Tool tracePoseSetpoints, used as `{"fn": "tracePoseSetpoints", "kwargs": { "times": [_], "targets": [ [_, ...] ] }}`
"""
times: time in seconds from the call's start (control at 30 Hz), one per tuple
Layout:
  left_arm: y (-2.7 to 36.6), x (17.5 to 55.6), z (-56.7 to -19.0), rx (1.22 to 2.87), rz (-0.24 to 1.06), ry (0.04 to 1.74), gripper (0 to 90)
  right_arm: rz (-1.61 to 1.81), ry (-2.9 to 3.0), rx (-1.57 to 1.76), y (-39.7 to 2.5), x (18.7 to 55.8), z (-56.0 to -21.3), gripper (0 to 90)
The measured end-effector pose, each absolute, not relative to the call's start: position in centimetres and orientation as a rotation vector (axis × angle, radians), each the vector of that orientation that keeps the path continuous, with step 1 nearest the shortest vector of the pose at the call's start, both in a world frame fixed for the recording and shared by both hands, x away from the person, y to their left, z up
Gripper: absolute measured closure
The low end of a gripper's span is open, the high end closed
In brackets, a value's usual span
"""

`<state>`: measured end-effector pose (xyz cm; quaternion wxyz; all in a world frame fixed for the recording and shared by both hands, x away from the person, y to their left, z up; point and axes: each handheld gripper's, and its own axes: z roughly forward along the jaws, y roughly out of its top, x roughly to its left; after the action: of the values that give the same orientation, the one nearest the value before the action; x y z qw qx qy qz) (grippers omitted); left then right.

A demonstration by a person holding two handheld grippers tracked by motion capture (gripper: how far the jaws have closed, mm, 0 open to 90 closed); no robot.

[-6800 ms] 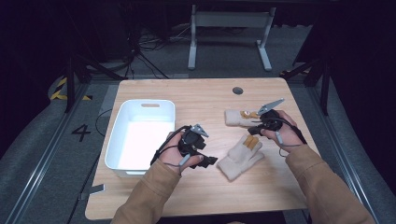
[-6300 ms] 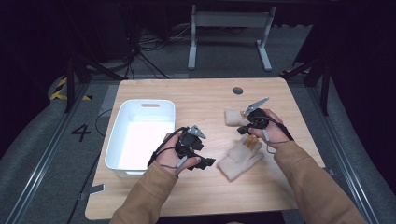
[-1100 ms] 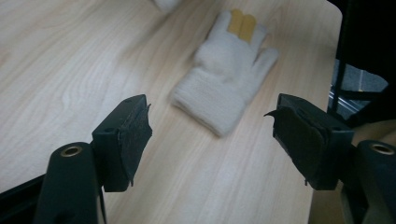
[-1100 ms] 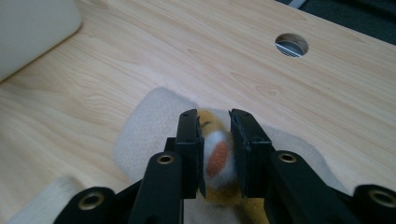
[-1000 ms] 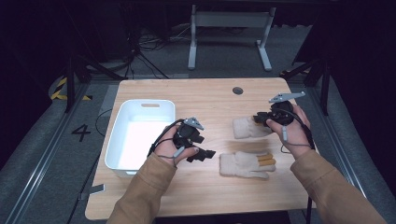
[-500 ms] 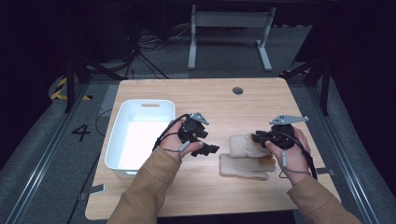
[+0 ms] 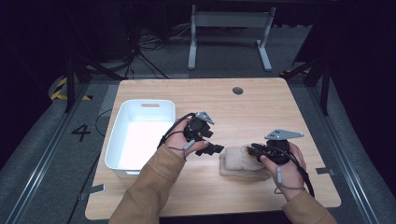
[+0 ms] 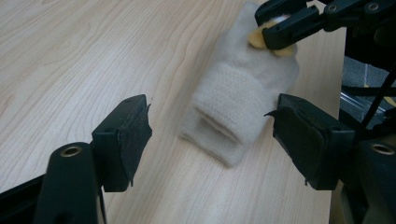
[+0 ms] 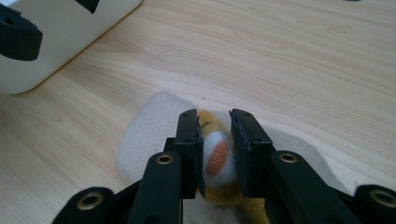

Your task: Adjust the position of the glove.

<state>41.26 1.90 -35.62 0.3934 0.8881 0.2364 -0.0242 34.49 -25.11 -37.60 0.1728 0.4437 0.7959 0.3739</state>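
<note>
Two beige knitted gloves (image 7: 242, 163) lie stacked on the wooden table (image 7: 261, 107), right of centre. My right gripper (image 7: 252, 149) comes in from the right and is shut on the top glove's yellow, white and orange patch (image 9: 215, 156), with the beige glove (image 9: 147, 126) spread beneath the jaws. My left gripper (image 7: 218, 149) hovers just left of the pile and stands open. In the left gripper view the glove (image 8: 233, 102) lies ahead between the wide-apart jaws of my left gripper (image 8: 212, 133), and the right gripper (image 8: 299, 21) pinches its far end.
A white rectangular bin (image 7: 140, 135) sits on the table's left side, close behind my left hand. In the right gripper view its rounded corner (image 9: 70, 32) shows at the upper left. A small round hole (image 7: 237, 90) marks the table's far middle.
My right gripper has carried the second glove toward me and left, laying it onto the near glove. My left gripper has shifted slightly toward the pile.
</note>
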Motion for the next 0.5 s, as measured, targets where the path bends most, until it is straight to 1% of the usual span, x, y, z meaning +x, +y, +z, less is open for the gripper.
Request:
{"fn": "tracePoseSetpoints", "kwargs": {
  "times": [0.27,0.5],
  "targets": [
    [1.8,41.3,-35.7,2.261,-0.058,0.599,27.9,1.054,2.261,1.272,-24.5,34.2,-39.6,73.5],
    [1.8,41.3,-35.8,2.262,-0.059,0.600,27.9,1.031,2.246,1.274,-24.2,34.2,-40.7,73.2]
  ]
}}
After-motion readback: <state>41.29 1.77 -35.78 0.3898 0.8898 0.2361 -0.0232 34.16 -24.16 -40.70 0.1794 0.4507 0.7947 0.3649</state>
